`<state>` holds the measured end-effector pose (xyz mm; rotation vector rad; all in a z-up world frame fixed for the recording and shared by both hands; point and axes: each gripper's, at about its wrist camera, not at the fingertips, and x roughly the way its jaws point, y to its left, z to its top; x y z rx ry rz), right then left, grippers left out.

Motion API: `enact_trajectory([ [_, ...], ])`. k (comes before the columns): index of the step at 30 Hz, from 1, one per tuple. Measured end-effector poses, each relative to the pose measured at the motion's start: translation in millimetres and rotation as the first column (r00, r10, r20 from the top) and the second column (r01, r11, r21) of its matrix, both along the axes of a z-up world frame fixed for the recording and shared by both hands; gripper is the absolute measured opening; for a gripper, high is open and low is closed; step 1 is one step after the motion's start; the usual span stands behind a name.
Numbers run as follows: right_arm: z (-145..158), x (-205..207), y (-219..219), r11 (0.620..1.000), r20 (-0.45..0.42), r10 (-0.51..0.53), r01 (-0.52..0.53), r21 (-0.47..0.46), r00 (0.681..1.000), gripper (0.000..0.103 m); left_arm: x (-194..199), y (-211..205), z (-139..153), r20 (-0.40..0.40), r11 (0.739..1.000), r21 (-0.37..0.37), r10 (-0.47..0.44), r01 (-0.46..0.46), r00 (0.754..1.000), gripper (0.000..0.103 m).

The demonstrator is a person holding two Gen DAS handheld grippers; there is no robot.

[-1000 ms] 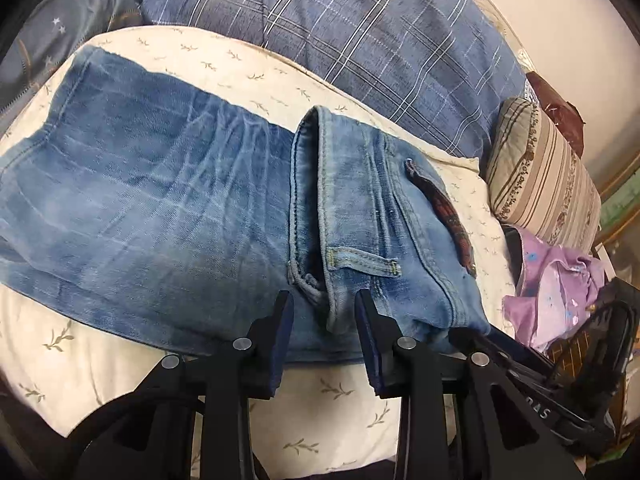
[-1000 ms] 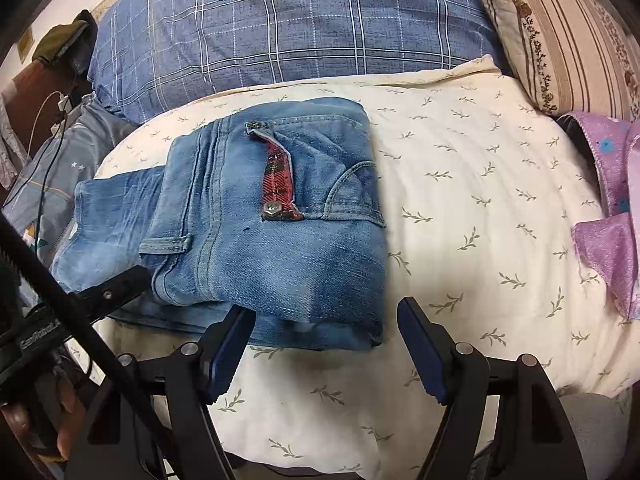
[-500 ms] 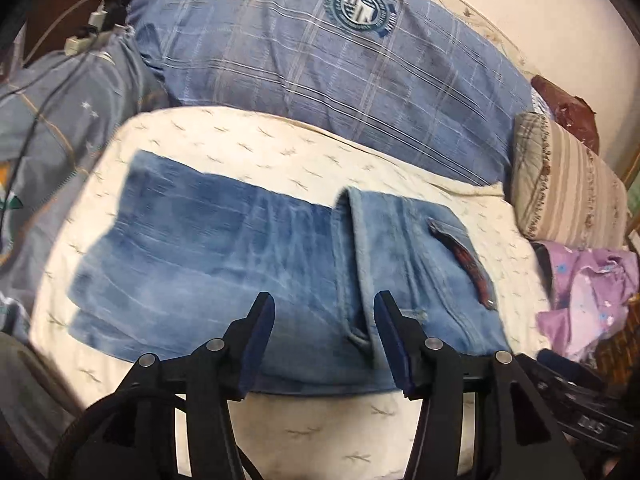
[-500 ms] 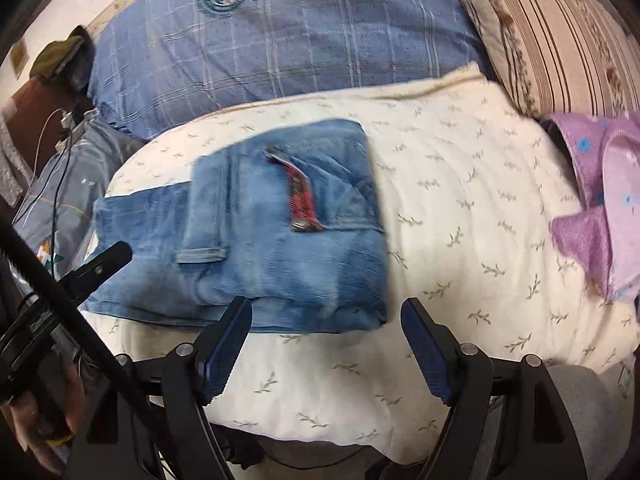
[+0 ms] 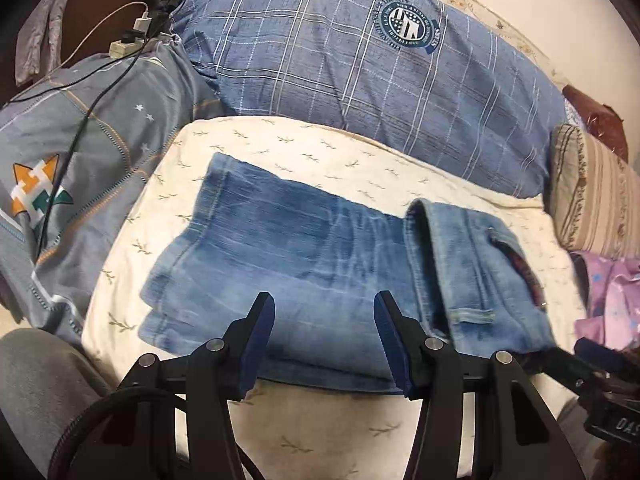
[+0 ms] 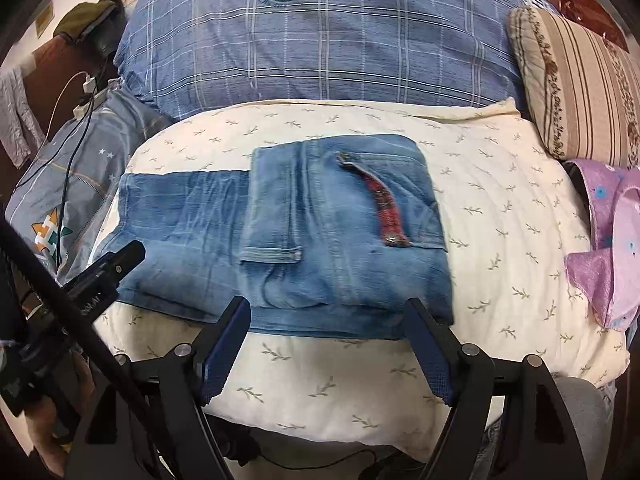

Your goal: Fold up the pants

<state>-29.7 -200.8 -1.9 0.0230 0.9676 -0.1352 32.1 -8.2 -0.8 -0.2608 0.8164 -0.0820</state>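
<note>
The big cream pillow with little green sprigs holds the one pair of faded blue denim pants, which lies flat across its middle, so that is where the work is. The waist end with the red plaid pocket flap is already turned over onto the legs, and the leg end sticks out bare toward the grey star-print quilt. To my eye the next fold is that leg end going over the thick part. To do it well, I think the left gripper should slide to the far leg hem, bite both layers together, and lift them low and slow so the stack does not slide. The right gripper could press the thick part down so it stays square. Right now both grippers hang over the near edge of the pants with their blue pads spread wide, and nothing is in them. Now I count, big things first. There is one blue checked pillow with a round badge at the back, one cream pillow, one grey quilt, one tan striped cushion, one purple spotted cloth, one pair of pants, two grippers, one belt loop I can see, and one white charger plug.
</note>
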Motion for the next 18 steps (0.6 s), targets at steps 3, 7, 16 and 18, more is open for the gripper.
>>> enact_trajectory([
  [3, -0.2, 4.9, 10.8, 1.000, -0.006, 0.003, -0.003, -0.012, 1.000, 0.079, 3.1, 0.2, -3.6, -0.023, 1.000, -0.016, 0.011, -0.012, 1.000, 0.052],
  [7, -2.1, 10.8, 23.8, 0.999, -0.016, 0.018, -0.018, -0.027, 1.000, 0.079, 13.7, 13.3, -11.3, -0.064, 0.997, -0.070, 0.015, -0.020, 0.998, 0.052],
  [16, -7.3, 22.0, 38.1, 0.999, -0.026, 0.036, -0.037, -0.037, 0.999, 0.079, 14.4, 21.1, -17.3, -0.095, 0.995, -0.080, 0.046, -0.054, 0.994, 0.052],
  [18, -10.6, 24.3, 41.0, 0.998, -0.031, 0.042, -0.043, -0.037, 0.999, 0.079, 11.6, 22.3, -18.4, -0.102, 0.995, -0.077, 0.051, -0.059, 0.993, 0.052],
])
